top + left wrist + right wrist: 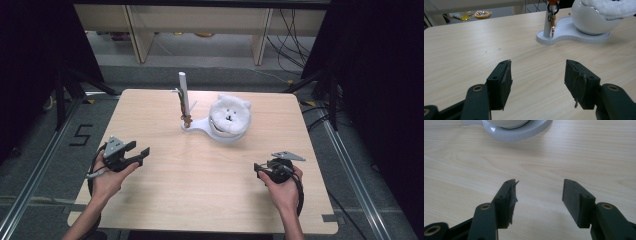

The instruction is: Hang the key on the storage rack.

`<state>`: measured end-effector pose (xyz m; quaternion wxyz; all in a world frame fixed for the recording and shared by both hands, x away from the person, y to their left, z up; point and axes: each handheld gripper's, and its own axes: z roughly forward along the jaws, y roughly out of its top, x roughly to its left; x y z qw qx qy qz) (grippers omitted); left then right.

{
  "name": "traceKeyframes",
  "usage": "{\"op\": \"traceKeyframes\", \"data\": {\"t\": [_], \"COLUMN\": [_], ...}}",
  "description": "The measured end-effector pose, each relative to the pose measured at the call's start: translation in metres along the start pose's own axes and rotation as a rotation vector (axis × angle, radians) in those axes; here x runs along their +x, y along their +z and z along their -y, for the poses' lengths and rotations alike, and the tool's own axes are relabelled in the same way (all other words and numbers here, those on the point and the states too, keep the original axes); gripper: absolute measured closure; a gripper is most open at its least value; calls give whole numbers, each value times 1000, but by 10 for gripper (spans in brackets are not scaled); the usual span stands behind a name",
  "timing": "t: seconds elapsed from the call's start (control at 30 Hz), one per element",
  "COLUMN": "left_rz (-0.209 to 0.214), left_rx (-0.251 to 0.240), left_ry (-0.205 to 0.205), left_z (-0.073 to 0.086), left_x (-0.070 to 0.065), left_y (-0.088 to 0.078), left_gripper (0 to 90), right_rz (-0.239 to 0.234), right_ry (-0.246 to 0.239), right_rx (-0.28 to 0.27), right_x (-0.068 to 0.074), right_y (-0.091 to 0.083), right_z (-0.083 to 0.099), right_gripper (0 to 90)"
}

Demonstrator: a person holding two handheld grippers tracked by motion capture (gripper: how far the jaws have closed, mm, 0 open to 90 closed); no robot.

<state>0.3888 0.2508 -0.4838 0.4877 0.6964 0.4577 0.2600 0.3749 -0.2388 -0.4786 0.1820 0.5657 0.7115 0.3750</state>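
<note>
A white stand (200, 126) sits at the table's far middle, with an upright white post (183, 95) and a round bowl (227, 131). A white plush bear head (230, 112) rests in the bowl. A dark ring with small keys (552, 15) hangs on the post. My left gripper (140, 152) hovers at the near left, open and empty, pointing toward the stand (574, 36). My right gripper (260, 167) is held at the near right, open and empty, with the stand's base (519, 132) ahead of it.
The light wooden table (210, 200) has bare room between the grippers and the stand. Beyond its far edge stand wooden furniture legs (140, 35) and loose cables (295, 35) on the floor. Dark curtains flank both sides.
</note>
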Motion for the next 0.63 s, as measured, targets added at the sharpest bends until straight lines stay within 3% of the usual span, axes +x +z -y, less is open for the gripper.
{"op": "traceKeyframes", "data": {"t": [0.27, 0.37, 0.4, 0.57, 0.63], "left_rz": [-22, -26, -34, -44, -35], "left_rx": [-52, -83, -86, -99, -101], "left_ry": [-15, -10, 0, 15, 19], "left_z": [32, 41, 43, 47, 49], "left_x": [5, 5, 4, 4, 2], "left_y": [-15, -17, -18, -20, -18], "left_gripper": [378, 373, 367, 351, 351], "right_rz": [18, -2, 16, -18, -6], "right_ry": [1, -4, -9, -9, -12], "right_rx": [9, 7, 11, 4, 10], "right_x": [2, 2, 3, 5, 5], "right_y": [2, 3, 3, 6, 7], "right_z": [2, 4, 4, 6, 6], "right_gripper": [455, 455, 455, 455, 455]}}
